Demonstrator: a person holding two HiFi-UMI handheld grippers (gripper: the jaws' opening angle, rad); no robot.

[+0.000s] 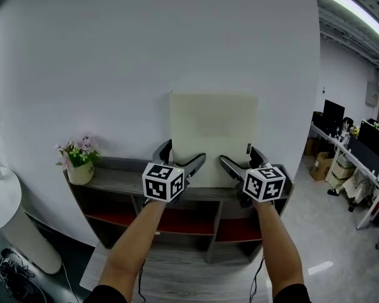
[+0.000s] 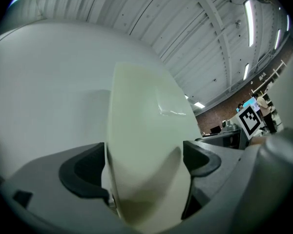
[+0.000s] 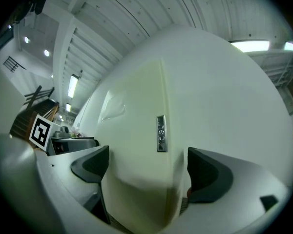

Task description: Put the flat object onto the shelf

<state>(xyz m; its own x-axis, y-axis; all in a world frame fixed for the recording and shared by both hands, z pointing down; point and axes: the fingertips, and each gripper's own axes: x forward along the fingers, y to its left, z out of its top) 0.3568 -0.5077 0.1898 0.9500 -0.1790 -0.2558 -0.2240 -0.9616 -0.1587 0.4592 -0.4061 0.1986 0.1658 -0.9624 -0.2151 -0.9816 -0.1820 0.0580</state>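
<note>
Flat panel (image 1: 213, 131), cream, stands upright against the white wall (image 1: 114, 74), its lower edge at the top board of the dark shelf (image 1: 114, 180). A flower pot (image 1: 79, 170) sits on that board, left of the left tool (image 1: 184, 163), whose jaws clamp the panel's lower left corner. The right tool (image 1: 241, 166) clamps the lower right corner.

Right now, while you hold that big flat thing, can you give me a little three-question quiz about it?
1. True or false: the flat panel lies on the floor.
2. What stands at the shelf's left end? A flower pot, B lamp, C books.
3. How many hand-held grippers grip the panel?
Key: 1 false, it is held upright. 2 A. 3 two, the left hand-held gripper and the right hand-held gripper.
</note>
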